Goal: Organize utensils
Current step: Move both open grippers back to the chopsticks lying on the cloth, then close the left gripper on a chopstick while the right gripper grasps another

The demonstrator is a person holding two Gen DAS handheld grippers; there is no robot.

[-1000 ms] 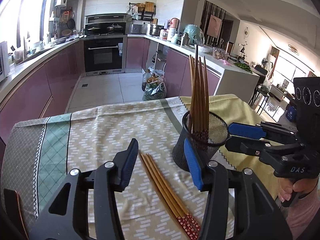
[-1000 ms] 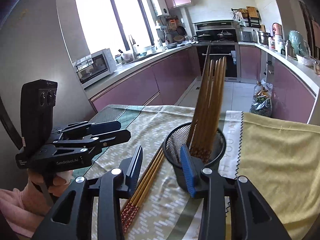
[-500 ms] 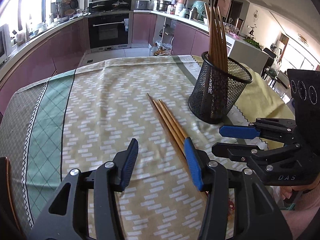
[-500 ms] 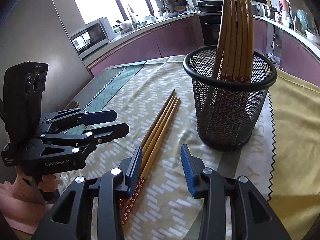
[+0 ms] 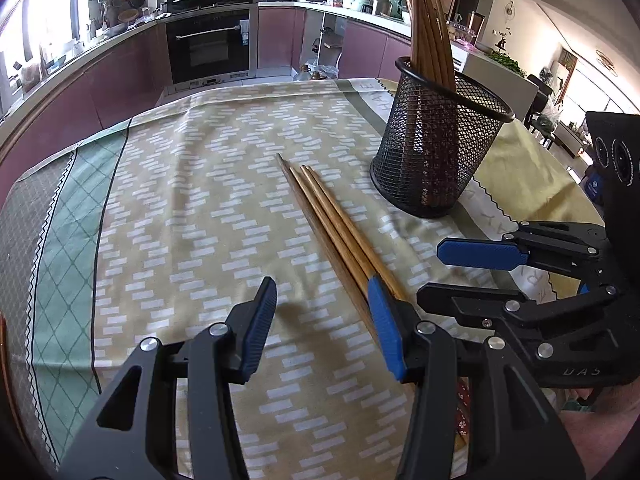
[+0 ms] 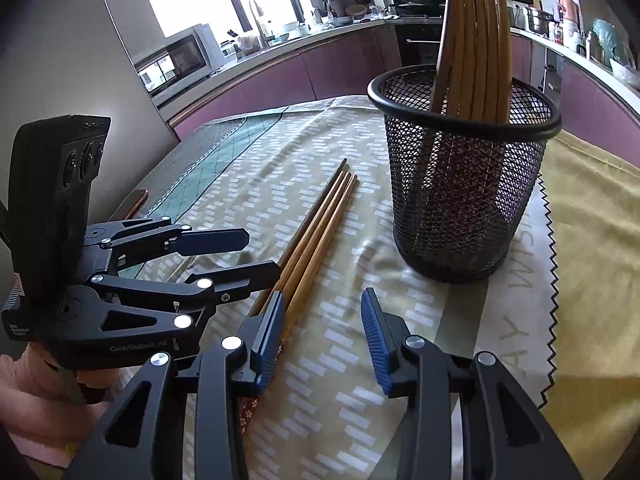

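Observation:
Three brown chopsticks (image 5: 332, 224) lie side by side on the patterned tablecloth; they also show in the right wrist view (image 6: 316, 224). A black mesh cup (image 5: 436, 148) holds several upright chopsticks (image 5: 428, 36); the cup also shows in the right wrist view (image 6: 460, 176). My left gripper (image 5: 322, 300) is open and empty, low over the cloth, its right finger over the chopsticks' near ends. My right gripper (image 6: 320, 308) is open and empty, its left finger over the same near ends. Each gripper shows in the other's view, the right (image 5: 460, 270) and the left (image 6: 256, 254).
The tablecloth (image 5: 192, 208) covers the table, with a green band at the left and a yellow cloth (image 6: 592, 216) at the right. Kitchen counters, an oven and a microwave stand behind. The table's far edge is past the cup.
Both grippers have pulled back and down from the cup to just above the near ends of the loose chopsticks. Both stay open.

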